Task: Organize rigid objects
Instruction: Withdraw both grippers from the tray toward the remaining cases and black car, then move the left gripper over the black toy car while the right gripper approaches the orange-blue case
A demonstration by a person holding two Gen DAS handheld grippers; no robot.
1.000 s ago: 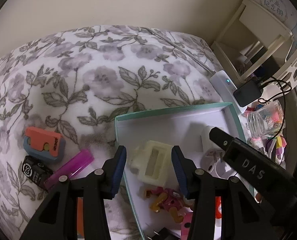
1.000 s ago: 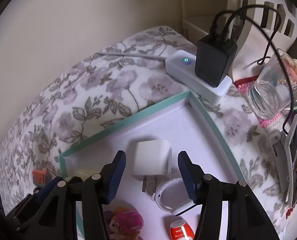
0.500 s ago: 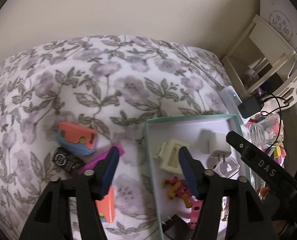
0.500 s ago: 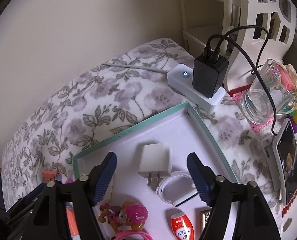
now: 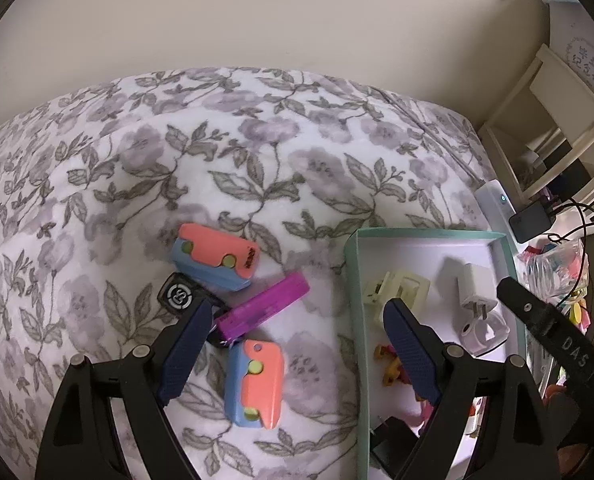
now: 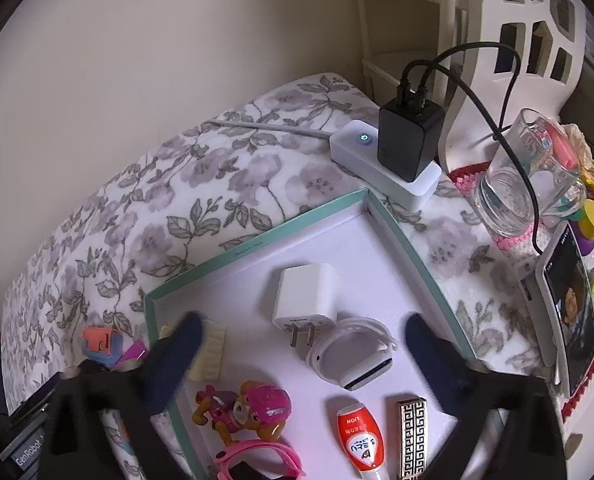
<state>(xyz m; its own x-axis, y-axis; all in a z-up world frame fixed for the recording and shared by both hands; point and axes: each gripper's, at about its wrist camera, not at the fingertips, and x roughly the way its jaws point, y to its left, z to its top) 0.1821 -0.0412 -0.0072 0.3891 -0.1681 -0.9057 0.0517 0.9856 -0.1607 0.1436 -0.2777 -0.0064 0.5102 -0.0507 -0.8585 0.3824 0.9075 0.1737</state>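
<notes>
A teal-rimmed box (image 5: 355,320) (image 6: 257,247) lies on the floral cloth. It holds a cream clip (image 5: 397,292), a white charger (image 6: 303,298), a white cable reel (image 6: 351,360), a pink pup toy (image 6: 245,408), a red tube (image 6: 359,440) and a patterned bar (image 6: 413,436). Left of the box lie two orange-and-blue gadgets (image 5: 215,260) (image 5: 255,384), a purple lighter (image 5: 263,312) and a black item (image 5: 179,296). My left gripper (image 5: 293,348) is open and empty above them. My right gripper (image 6: 303,340) is open and empty above the box.
A white power strip (image 6: 381,160) with a black adapter (image 6: 411,136) sits behind the box. A glass jar (image 6: 525,184), a phone (image 6: 569,308) and small colourful items lie to the right. A wall and a cream shelf (image 5: 545,128) stand behind.
My left gripper has moved back and to the left, off the cream clip and over the loose items on the cloth. My right gripper has risen, opened wider and left the charger in the box.
</notes>
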